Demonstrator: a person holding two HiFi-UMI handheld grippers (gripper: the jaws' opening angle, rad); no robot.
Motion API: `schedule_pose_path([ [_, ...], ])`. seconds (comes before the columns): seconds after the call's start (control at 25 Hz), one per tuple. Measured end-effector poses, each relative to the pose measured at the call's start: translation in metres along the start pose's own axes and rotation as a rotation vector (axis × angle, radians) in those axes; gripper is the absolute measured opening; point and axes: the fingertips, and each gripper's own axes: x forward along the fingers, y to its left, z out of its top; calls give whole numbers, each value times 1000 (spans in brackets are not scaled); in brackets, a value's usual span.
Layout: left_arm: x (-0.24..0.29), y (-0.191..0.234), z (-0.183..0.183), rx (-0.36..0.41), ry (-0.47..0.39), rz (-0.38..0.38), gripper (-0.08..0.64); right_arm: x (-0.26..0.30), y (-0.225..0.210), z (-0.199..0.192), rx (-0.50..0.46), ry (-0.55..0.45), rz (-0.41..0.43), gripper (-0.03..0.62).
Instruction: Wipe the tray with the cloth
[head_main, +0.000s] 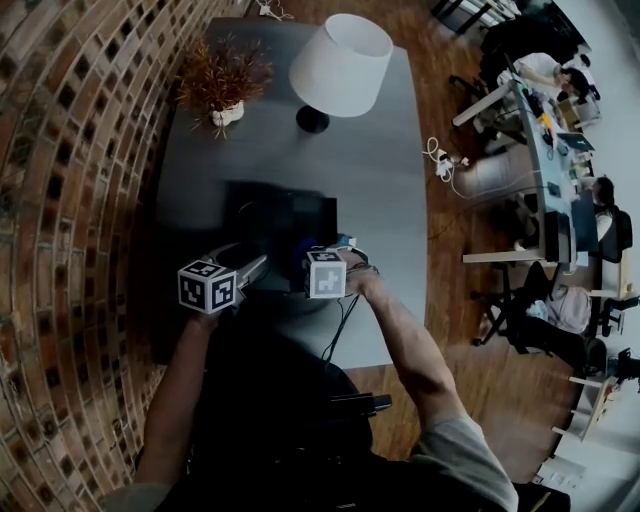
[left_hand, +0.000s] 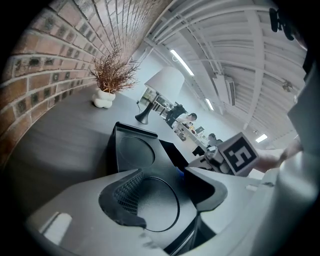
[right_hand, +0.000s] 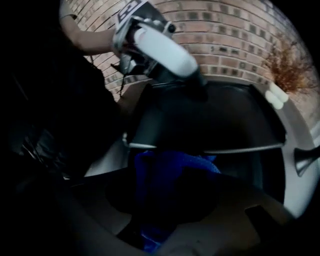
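- Right gripper: clamped on bunched blue cloth; likely soft and light, best held by the bunch.
- Left gripper: pinching tray rim near bench front edge; stiff, probably slick.

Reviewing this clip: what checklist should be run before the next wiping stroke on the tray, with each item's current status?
1. Blue cloth held by right gripper: ok, pinched between its jaws.
2. Tray steadied by left gripper: ok, jaws closed on its near rim.
3. Cloth touching the tray floor: cannot tell, too dark.
4. Lamp and dried plant apart from tray: ok, both at the far end of the table.
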Motion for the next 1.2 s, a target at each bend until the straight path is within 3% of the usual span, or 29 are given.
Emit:
schedule_pose_path([
  [0.08, 0, 0, 0, 5, 1, 3, 252, 0, 12, -10, -23, 60, 48, 137],
  [0.12, 0, -1, -1, 6, 1, 4, 252, -4, 5, -17, -19, 94, 21, 137],
  [0.16, 0, -2, -1, 6, 1, 4, 252, -12, -13, -23, 2, 118, -58, 137],
  [0.28, 1, -1, -1, 5, -2, 3, 252, -52, -106, -33, 148, 109, -454, 138],
  [0.32, 1, -1, -1, 4, -3, 3, 252, -61, -131, -34, 200, 96, -547, 140],
  [0.4, 1, -1, -2, 1, -3, 4, 252, -58, -157, -36, 266, 89, -621, 140],
  [0.56, 1, -3, -2, -1, -3, 4, 252, -32, -151, -48, 220, 195, -604, 138],
  [0.64, 2, -3, 0, 0, -7, 4, 252, -28, -122, -57, 163, 295, -473, 138],
  [0.72, 2, -2, 0, -1, -10, 4, 252, -20, -77, -60, 49, 383, -283, 138],
  [0.8, 0, -1, -1, -5, -13, 4, 252, -8, -28, -56, -71, 416, -107, 138],
  [0.84, 0, -1, -1, -6, -16, 4, 252, -5, -15, -53, -105, 417, -67, 138],
  [0.88, 0, -1, -1, -7, -19, 4, 252, -5, -16, -52, -118, 417, -80, 138],
  [0.92, 0, -1, 0, -6, -21, 3, 252, -10, -30, -50, -118, 420, -149, 138],
  [1.04, 0, -1, 1, -4, -27, 2, 252, -48, -110, -48, -142, 494, -526, 139],
  [1.08, 1, -1, 1, -7, -28, 1, 252, -58, -132, -48, -170, 533, -618, 140],
  [1.12, 1, -1, 0, -10, -29, -1, 252, -61, -145, -51, -198, 573, -656, 138],
  [1.2, 0, -2, 0, -18, -32, -3, 252, -51, -153, -66, -251, 662, -620, 140],
])
